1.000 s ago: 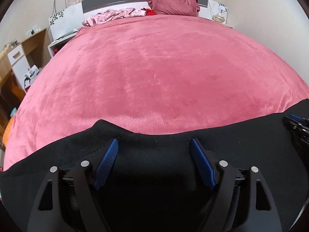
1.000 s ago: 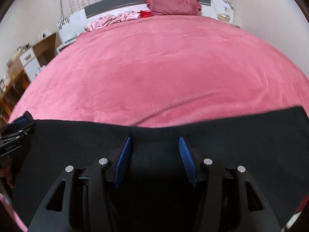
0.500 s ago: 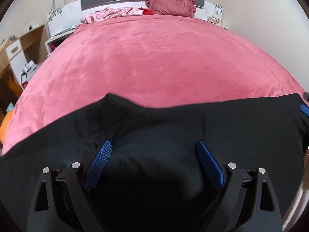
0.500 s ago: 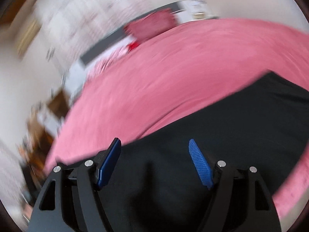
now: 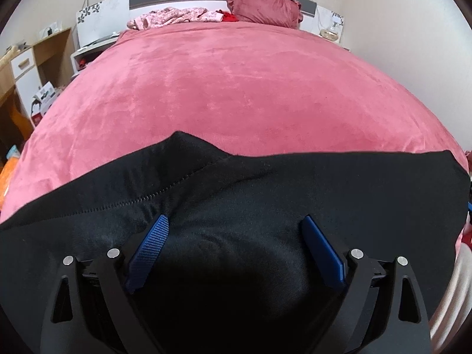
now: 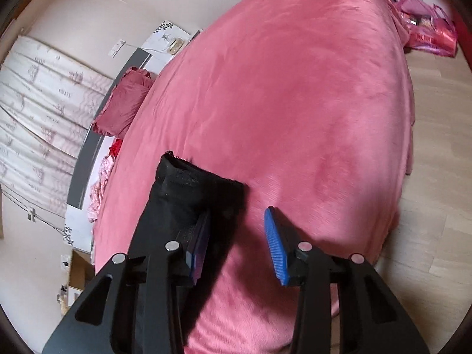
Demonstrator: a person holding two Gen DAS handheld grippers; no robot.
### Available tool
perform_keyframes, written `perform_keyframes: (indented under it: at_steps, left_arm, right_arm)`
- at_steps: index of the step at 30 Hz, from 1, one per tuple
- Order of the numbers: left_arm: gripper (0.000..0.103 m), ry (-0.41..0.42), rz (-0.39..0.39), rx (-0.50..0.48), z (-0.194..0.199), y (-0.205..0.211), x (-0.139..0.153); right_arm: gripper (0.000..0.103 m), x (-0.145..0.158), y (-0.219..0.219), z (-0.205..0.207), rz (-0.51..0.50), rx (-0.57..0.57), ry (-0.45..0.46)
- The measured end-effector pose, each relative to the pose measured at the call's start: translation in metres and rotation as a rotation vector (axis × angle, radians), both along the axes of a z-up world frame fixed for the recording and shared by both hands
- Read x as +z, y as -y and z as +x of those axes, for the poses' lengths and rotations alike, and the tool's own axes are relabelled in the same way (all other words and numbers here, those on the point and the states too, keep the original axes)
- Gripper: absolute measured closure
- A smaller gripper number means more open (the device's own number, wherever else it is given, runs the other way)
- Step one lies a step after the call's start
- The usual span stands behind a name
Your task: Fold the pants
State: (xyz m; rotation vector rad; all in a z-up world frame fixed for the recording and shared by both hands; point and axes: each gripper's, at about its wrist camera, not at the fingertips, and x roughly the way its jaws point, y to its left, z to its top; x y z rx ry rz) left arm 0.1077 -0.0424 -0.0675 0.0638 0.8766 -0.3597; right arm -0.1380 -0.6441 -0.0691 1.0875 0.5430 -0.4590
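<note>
The black pants [image 5: 265, 194] lie across the near part of the pink bed [image 5: 236, 82]. In the left wrist view a stitched seam runs along a raised fold at the left. My left gripper [image 5: 236, 236] is open, its blue pads spread wide over the black fabric and holding nothing. In the right wrist view my right gripper [image 6: 237, 230] is open above the bed, turned sideways. One end of the pants [image 6: 188, 188] lies under and past its left finger [image 6: 200, 239]. Pink cover shows between the fingers.
A dark red pillow [image 5: 265, 8] and pink clothes [image 5: 174, 17] lie at the headboard. Wooden shelves [image 5: 32, 65] stand left of the bed. A pink plastic bag [image 6: 424, 23] sits on the wooden floor [image 6: 436, 135] beside the bed.
My right gripper swung and rolled sideways off the middle of the pants to their end. My left gripper opened wider and drew back over the fabric.
</note>
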Motion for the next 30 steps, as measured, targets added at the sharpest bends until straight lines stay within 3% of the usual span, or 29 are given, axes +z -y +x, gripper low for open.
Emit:
perform_keyframes:
  at_steps: [3, 4, 5, 7, 9, 11, 14, 17, 18, 20, 22, 24, 26, 30]
  left_arm:
    - [0.012, 0.016, -0.039, 0.054, 0.010, -0.006, 0.013]
    - [0.012, 0.025, -0.032, 0.079, 0.015, -0.009, 0.016]
    - [0.012, 0.031, -0.017, 0.108, 0.020, -0.012, 0.017]
    - [0.011, 0.007, 0.036, 0.160, 0.034, -0.016, 0.011]
    - [0.007, -0.030, 0.060, 0.153, 0.041, -0.019, -0.003]
    - [0.004, -0.002, 0.044, 0.146, 0.038, -0.021, -0.007]
    - [0.004, 0.003, 0.051, 0.146, 0.037, -0.020, -0.009]
    - [0.004, 0.000, 0.051, 0.144, 0.037, -0.021, -0.009]
    - [0.004, 0.000, 0.043, 0.143, 0.037, -0.023, -0.009]
    - [0.004, 0.004, 0.042, 0.143, 0.037, -0.023, -0.009]
    - [0.004, 0.009, 0.048, 0.145, 0.036, -0.022, -0.010]
    - [0.003, 0.012, 0.050, 0.145, 0.035, -0.022, -0.010]
    - [0.003, 0.013, 0.051, 0.145, 0.035, -0.021, -0.010]
    - [0.003, 0.013, 0.050, 0.145, 0.035, -0.021, -0.010]
  right_arm:
    - [0.065, 0.001, -0.003, 0.010, 0.001, 0.033, 0.036]
    - [0.070, 0.000, -0.005, 0.010, 0.000, 0.040, 0.041]
    - [0.096, 0.001, -0.005, 0.014, -0.004, 0.052, 0.034]
    - [0.097, 0.002, -0.006, 0.012, -0.022, 0.042, 0.009]
    - [0.097, 0.008, -0.006, 0.007, -0.022, 0.013, 0.022]
    - [0.097, 0.011, -0.006, -0.005, -0.028, -0.041, 0.016]
    - [0.097, -0.009, -0.005, -0.010, 0.007, -0.077, -0.032]
    - [0.095, -0.012, -0.004, -0.014, 0.014, -0.077, 0.007]
    - [0.081, -0.004, -0.003, -0.017, -0.015, -0.091, -0.019]
    - [0.068, 0.012, -0.002, -0.029, -0.081, -0.170, -0.067]
    - [0.067, 0.032, -0.005, -0.040, -0.167, -0.212, -0.040]
    - [0.067, 0.057, -0.016, -0.034, -0.306, -0.144, -0.024]
    - [0.068, 0.072, -0.037, -0.006, -0.437, 0.024, -0.044]
    - [0.068, 0.066, -0.058, 0.049, -0.510, 0.273, -0.038]
